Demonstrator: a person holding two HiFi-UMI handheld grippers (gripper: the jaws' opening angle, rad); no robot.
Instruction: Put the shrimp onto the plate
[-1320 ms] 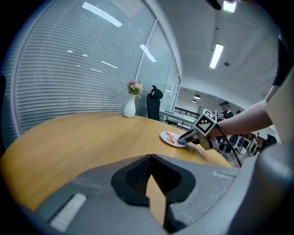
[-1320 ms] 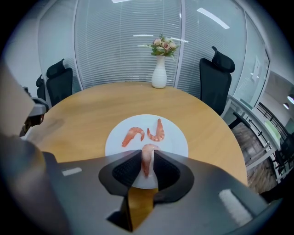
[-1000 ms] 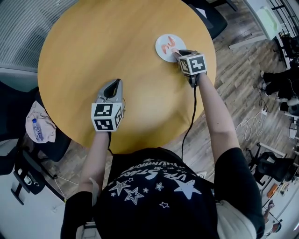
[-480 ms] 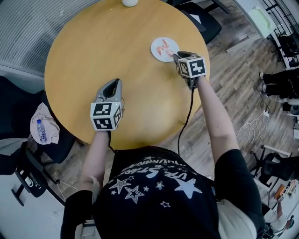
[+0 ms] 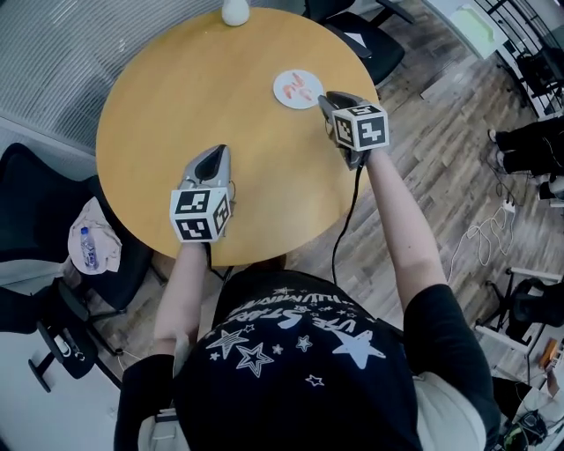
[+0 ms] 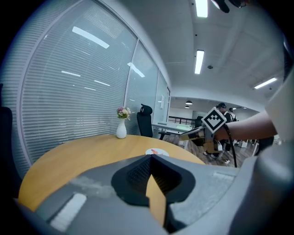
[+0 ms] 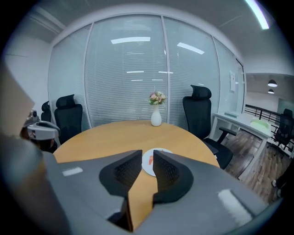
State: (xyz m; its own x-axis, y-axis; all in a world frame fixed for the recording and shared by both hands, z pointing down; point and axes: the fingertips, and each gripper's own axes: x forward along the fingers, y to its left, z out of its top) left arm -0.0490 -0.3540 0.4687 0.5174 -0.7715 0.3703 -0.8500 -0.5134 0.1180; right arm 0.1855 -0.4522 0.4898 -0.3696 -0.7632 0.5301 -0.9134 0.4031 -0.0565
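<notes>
I am holding one gripper in each hand over the round wooden table (image 5: 176, 97), each carrying one cube of black-and-white square markers. My left gripper (image 5: 214, 154) is hovering above the near part of the table with its jaws closed together and nothing between them. My right gripper (image 5: 323, 98) is hanging just short of the single white plate (image 5: 286, 97); its jaws have just been closing and are standing a narrow gap apart, empty, with the plate showing through that gap. The orange shrimp (image 7: 150, 159) is lying on the plate; I am making out what looks like two pieces, too small to count surely. One white vase (image 5: 233, 11) of flowers is standing at the far edge. White stars and lettering are showing on my black shirt (image 5: 291, 352), too warped to read.
</notes>
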